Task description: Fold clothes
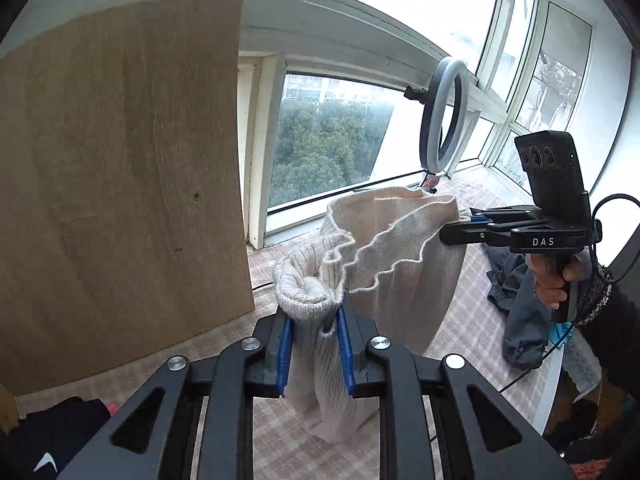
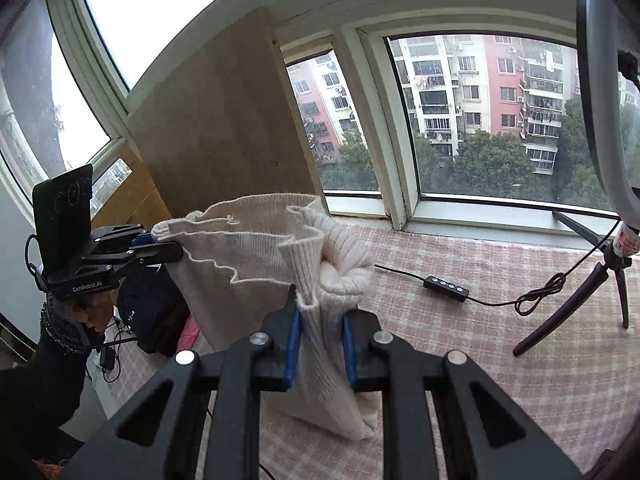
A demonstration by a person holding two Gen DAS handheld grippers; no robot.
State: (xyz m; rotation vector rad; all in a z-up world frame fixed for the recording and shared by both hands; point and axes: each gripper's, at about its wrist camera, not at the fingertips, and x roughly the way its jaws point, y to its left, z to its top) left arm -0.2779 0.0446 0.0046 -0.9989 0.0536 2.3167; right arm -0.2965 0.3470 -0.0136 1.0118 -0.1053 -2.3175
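Observation:
A cream ribbed knit sweater (image 1: 404,264) hangs in the air above the checked tablecloth (image 1: 464,344), stretched between both grippers with its wavy hem sagging between them. In the left wrist view my left gripper (image 1: 314,320) is shut on a bunched corner of the sweater. My right gripper (image 1: 452,232), held by a hand at the right, is shut on the other end. In the right wrist view my right gripper (image 2: 320,320) pinches a bunched fold of the sweater (image 2: 240,264), and the left gripper (image 2: 168,250) clamps its far edge at the left.
A wooden board (image 1: 120,160) leans against the window at the left. A ring light (image 1: 446,114) stands on a tripod (image 2: 612,276), its cable and controller (image 2: 446,283) lying on the cloth. Dark garments (image 1: 520,312) lie at the right, and more dark clothes (image 1: 52,432) at the lower left.

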